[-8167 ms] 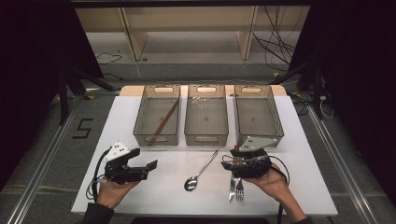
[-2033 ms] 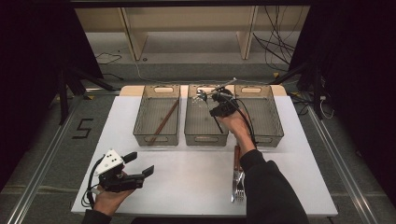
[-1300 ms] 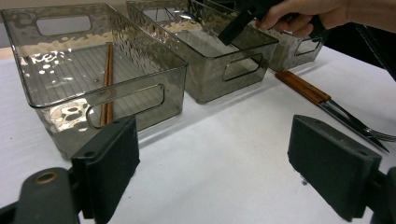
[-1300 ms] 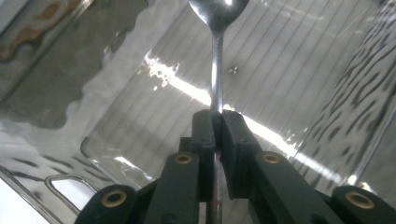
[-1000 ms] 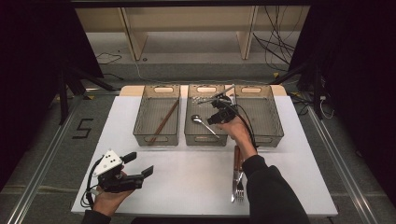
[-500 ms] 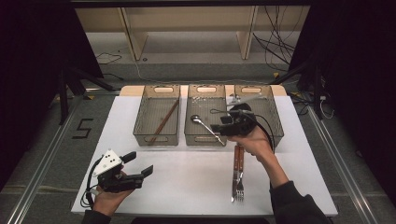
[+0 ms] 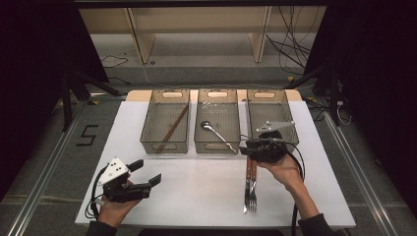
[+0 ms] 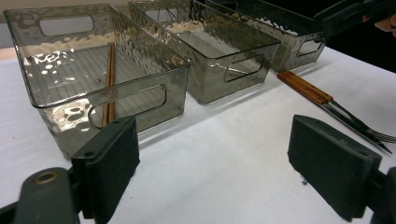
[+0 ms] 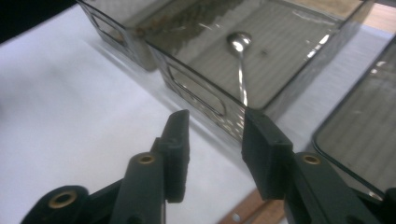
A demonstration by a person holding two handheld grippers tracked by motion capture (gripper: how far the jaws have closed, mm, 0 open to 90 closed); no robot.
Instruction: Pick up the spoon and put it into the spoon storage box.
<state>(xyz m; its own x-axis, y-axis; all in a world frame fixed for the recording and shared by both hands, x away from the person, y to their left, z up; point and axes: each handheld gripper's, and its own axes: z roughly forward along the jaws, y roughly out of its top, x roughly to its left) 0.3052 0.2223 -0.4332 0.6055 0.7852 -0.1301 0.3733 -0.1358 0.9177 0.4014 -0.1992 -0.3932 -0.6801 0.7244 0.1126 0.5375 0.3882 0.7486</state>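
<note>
A metal spoon (image 7: 216,132) (image 9: 240,51) lies aslant in the middle bin (image 7: 217,146), its handle end at the near right corner. My right gripper (image 7: 244,147) (image 9: 215,140) hovers just in front of that corner, over the wooden handles of two forks (image 7: 250,179) on the white table. Its jaws have just been closing; they are open with a narrow gap and nothing between them. A pair of chopsticks (image 7: 172,129) (image 8: 110,70) lies in the left bin (image 7: 164,146). Near the front left, my left gripper (image 7: 146,173) (image 8: 222,163) rests wide open and empty.
Three clear grey bins stand in a row at the back of the table; the right bin (image 7: 268,96) (image 9: 359,121) holds nothing. The forks (image 8: 327,100) point their tines to the front edge. Dark curtains flank the table (image 7: 196,196).
The spoon went from the table into the middle bin. My right gripper has since drawn back out of that bin to the near right, above the fork handles. The left gripper stayed still.
</note>
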